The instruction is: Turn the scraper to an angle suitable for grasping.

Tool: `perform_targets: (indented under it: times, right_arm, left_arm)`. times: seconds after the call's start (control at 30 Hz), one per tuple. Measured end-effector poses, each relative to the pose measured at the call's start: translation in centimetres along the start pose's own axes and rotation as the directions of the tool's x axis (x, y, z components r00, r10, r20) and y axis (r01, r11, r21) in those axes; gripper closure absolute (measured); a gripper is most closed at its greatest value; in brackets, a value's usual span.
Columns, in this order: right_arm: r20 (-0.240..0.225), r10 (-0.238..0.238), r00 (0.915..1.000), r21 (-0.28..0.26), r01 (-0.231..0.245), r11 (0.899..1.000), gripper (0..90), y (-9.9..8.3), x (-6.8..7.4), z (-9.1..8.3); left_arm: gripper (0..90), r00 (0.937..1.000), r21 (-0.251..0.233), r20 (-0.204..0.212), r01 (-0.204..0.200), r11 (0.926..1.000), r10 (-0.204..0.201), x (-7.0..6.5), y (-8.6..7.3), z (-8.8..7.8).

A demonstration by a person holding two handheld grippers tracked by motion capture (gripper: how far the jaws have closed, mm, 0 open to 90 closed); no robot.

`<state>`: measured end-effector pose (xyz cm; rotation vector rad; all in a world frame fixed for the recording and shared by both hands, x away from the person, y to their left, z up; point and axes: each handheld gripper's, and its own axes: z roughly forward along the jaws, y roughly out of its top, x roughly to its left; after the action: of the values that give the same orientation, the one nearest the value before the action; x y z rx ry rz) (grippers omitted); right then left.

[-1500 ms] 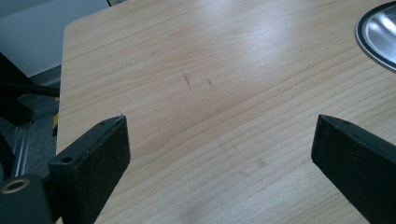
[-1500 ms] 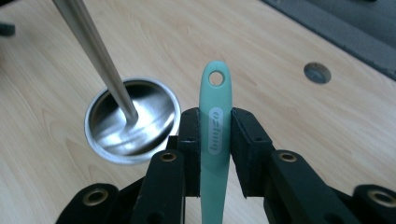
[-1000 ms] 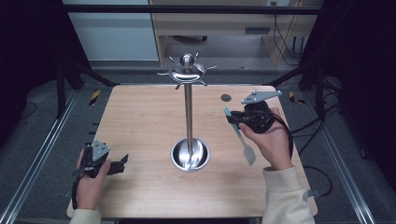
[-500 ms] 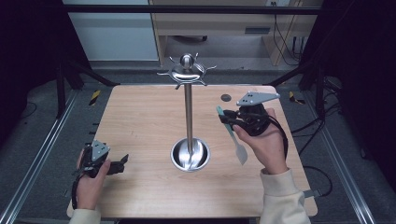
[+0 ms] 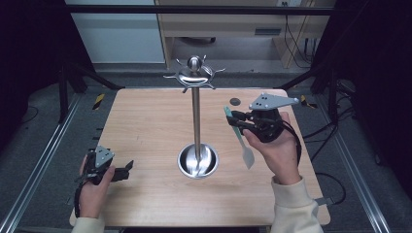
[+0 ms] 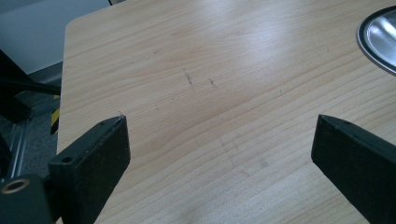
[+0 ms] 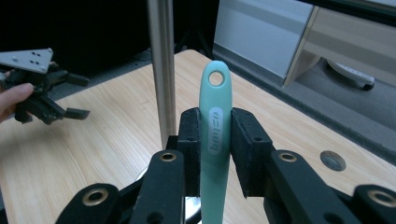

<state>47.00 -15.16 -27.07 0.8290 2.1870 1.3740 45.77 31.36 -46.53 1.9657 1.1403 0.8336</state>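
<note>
A steel hanging stand has a thin pole (image 5: 196, 121), a crown of hooks (image 5: 194, 74) on top and a round dished base (image 5: 185, 162). My right gripper (image 5: 234, 120) hovers to the right of the pole, shut on the teal handle (image 7: 215, 140) of a small spatula (image 5: 241, 141). The handle's hanging hole points up and away, and the pale blade (image 5: 248, 157) hangs down toward the person's hand. In the right gripper view the pole (image 7: 161, 70) stands just left of the handle. My left gripper (image 5: 127, 167) rests at the table's front left, its jaws wide apart over bare wood (image 6: 210, 116).
The wooden table (image 5: 145, 116) has a small dark round insert (image 5: 235, 101) at its back right. The base's rim (image 6: 378, 37) lies to the right of the left gripper. Metal rails and dark floor surround the table; a desk stands behind it.
My right gripper has moved left toward the pole and risen a little, carrying the spatula. The left gripper has stayed where it was.
</note>
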Motion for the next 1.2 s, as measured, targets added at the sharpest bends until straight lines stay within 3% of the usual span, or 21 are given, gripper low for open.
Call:
perform_targets:
  times: [0.43,0.53,0.7,1.2]
  right_arm:
    - [-0.002,-0.022,0.9997,-0.097,0.022,0.995,74.5,1.0,1.1,-1.4]
    - [0.011,-0.017,0.9998,-0.121,0.019,0.993,74.5,1.4,1.4,-1.8]
    - [-0.005,-0.017,0.9998,-0.168,0.016,0.986,74.5,1.6,1.6,-2.2]
    - [-0.003,-0.009,1.0000,-0.213,0.008,0.977,74.4,2.0,2.2,-2.7]
  left_arm:
    - [4.2,1.0000,-0.001,-0.003,-0.002,1.0000,0.002,0.0,0.0,-0.1]
    - [4.2,1.0000,-0.002,-0.004,-0.001,1.0000,0.001,0.0,0.0,0.0]
    - [4.2,1.0000,0.001,-0.004,0.001,1.0000,-0.001,0.1,0.0,0.0]
    - [4.2,1.0000,0.008,-0.004,-0.008,0.9999,0.008,-0.1,0.0,-0.1]
